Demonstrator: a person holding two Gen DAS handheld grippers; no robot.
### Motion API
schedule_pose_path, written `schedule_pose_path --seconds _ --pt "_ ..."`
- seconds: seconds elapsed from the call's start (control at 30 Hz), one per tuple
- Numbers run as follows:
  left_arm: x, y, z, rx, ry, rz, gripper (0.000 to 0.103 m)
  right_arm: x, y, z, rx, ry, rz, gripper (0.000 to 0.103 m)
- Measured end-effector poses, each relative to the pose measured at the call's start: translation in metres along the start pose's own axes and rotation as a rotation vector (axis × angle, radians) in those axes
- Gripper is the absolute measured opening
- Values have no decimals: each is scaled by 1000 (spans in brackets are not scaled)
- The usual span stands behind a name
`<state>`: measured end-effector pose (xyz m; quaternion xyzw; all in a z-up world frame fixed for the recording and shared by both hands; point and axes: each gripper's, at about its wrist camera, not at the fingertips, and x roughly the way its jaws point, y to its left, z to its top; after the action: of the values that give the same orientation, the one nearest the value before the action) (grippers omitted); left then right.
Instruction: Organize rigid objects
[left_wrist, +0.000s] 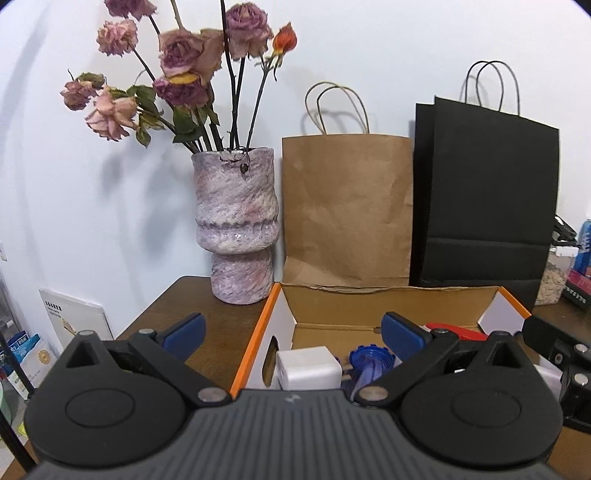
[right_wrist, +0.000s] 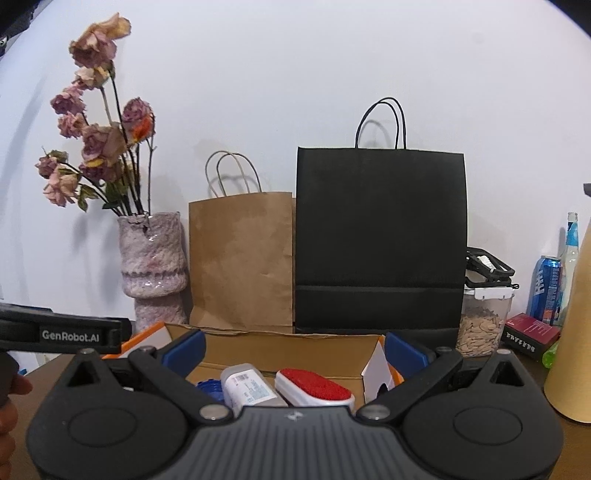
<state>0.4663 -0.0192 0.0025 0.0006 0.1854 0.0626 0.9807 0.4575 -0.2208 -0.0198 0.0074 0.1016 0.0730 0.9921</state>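
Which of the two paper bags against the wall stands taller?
The black paper bag, right of the brown paper bag: its top edge sits clearly higher, and its handles are dark cord rather than tan.

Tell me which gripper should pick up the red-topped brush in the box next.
Right. The right gripper is open with the red-topped brush lying directly between its fingers' line. For the left gripper, that brush sits off to the side, behind one finger.
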Motion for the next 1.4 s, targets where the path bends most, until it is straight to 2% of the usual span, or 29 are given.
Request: schedule_pose_path --seconds 0.4,0.93,1.1,1.4 --pt "-81 7 -16 4 17 -33 103 -78 7 3 -6 25 26 103" --pt "-209 19 -60 10 40 -62 103 -213 13 -25 21 52 65 103" --pt "-240 24 -76 13 50 -64 103 -251 17 -35 15 55 69 103" --pt "-279 33 -95 18 54 -68 103 -293 25 -46 -4 62 79 103"
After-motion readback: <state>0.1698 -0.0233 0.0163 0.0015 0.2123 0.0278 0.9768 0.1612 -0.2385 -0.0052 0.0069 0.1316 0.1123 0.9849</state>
